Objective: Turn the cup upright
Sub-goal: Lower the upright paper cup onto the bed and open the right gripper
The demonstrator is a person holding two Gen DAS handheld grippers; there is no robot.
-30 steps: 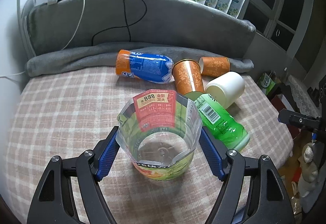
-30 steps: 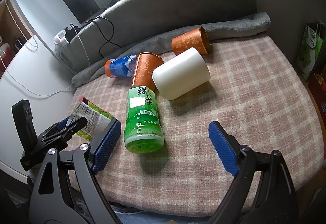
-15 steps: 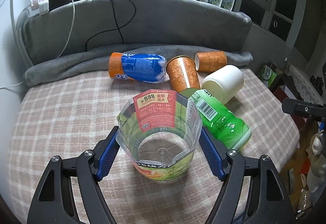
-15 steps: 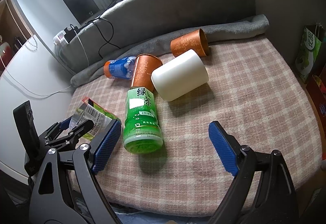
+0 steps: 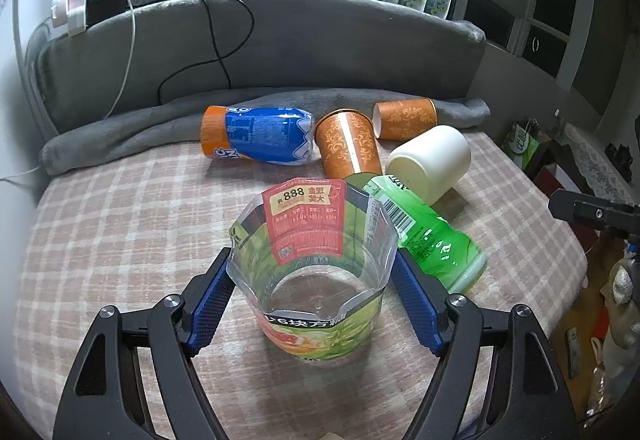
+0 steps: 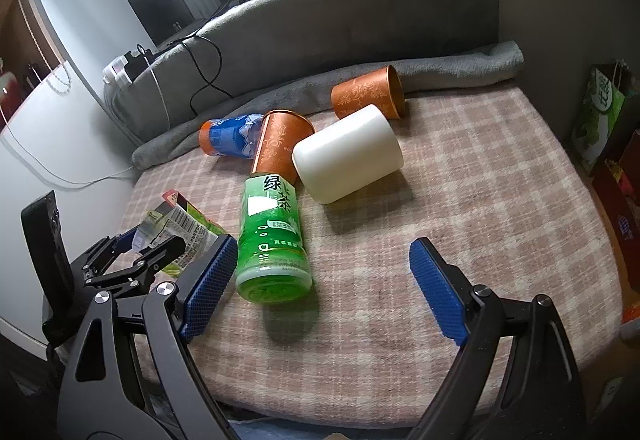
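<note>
My left gripper (image 5: 312,296) holds the clear plastic cup (image 5: 316,272) between its jaws, both pads touching its sides; the cup stands upright, mouth up, on the checked blanket (image 5: 120,224). My right gripper (image 6: 324,288) hangs with jaws spread and empty, just beside the lying green bottle (image 6: 272,240), with the white cup (image 6: 348,154) on its side behind.
</note>
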